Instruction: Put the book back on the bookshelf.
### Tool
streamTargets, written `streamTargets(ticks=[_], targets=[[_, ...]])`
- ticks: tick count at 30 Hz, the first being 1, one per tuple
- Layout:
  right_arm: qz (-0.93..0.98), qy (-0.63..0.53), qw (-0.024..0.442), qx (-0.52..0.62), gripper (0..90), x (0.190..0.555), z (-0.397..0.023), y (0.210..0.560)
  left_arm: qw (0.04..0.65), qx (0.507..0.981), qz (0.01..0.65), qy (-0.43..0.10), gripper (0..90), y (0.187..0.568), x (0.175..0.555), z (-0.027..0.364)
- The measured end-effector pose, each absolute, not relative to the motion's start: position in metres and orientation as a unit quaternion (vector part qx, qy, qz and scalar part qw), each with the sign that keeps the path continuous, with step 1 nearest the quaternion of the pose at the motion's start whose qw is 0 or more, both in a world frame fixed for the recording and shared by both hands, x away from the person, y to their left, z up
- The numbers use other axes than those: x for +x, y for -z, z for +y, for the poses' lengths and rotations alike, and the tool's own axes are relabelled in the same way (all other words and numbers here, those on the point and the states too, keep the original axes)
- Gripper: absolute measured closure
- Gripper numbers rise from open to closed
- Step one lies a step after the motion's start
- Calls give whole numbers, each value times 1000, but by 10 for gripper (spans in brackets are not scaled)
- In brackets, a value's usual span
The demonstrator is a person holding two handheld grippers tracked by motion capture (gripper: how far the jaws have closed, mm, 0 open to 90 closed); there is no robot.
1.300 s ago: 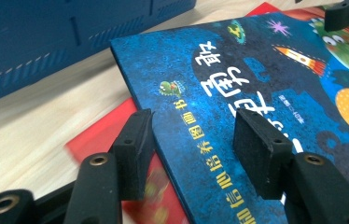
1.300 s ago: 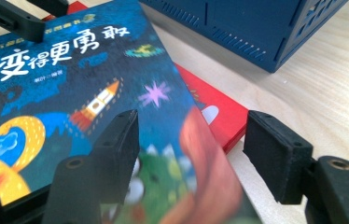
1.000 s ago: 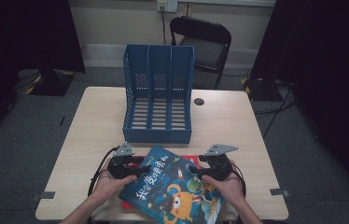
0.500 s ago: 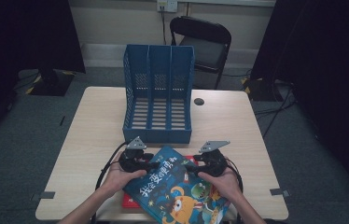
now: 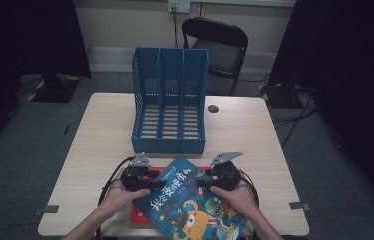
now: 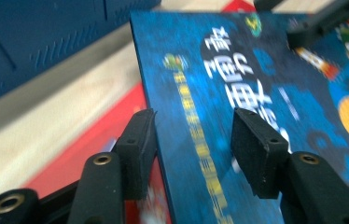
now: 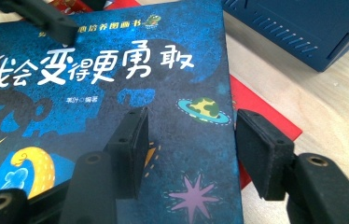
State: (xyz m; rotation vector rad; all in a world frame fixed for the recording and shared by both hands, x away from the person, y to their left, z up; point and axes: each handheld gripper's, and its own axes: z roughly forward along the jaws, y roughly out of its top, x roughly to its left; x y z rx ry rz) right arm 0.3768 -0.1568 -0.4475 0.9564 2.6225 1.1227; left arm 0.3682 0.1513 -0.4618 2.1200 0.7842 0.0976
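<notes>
Blue picture book (image 5: 191, 202): lies at the near edge of the tabletop (image 5: 95, 135), cover up and turned askew, on top of a red book (image 5: 142, 216) whose edges show beneath it; just in front of the blue file rack (image 5: 170, 102), apart from it.

Left tongs (image 5: 156, 185): at the book's left edge, pointing inward. In the left gripper view (image 6: 191, 135) the jaws straddle that edge, one below beside the red book, one over the cover; the edge sits between them, with a gap to the upper jaw. Jaws apart, no clamping seen.

Right tongs (image 5: 200, 183): at the book's right edge. In the right gripper view (image 7: 189, 140) one jaw is over the cover, the other beyond the edge above the red book. Jaws have just been closing, with the book's edge between them; apart, not pressing.
</notes>
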Motion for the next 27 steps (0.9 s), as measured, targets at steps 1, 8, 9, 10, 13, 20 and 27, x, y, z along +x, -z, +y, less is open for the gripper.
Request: streamTargets(ticks=[1, 8, 9, 10, 13, 20, 27], targets=[[870, -372, 66, 317, 454, 377, -157, 448, 426, 848, 314, -40, 490, 462, 364, 154], [870, -370, 69, 318, 453, 377, -156, 447, 435, 846, 308, -35, 496, 465, 334, 184], [870, -370, 70, 318, 454, 376, -156, 447, 436, 845, 307, -35, 495, 465, 331, 187], [870, -371, 70, 318, 453, 376, -156, 447, 437, 844, 307, -36, 492, 466, 327, 189], [869, -372, 70, 318, 453, 376, -156, 447, 433, 849, 302, -40, 468, 465, 317, 193], [868, -376, 69, 317, 453, 376, -157, 448, 420, 860, 286, -44, 376, 464, 307, 195], [868, -378, 69, 316, 452, 376, -158, 448, 423, 870, 248, -49, 345, 466, 305, 199]])
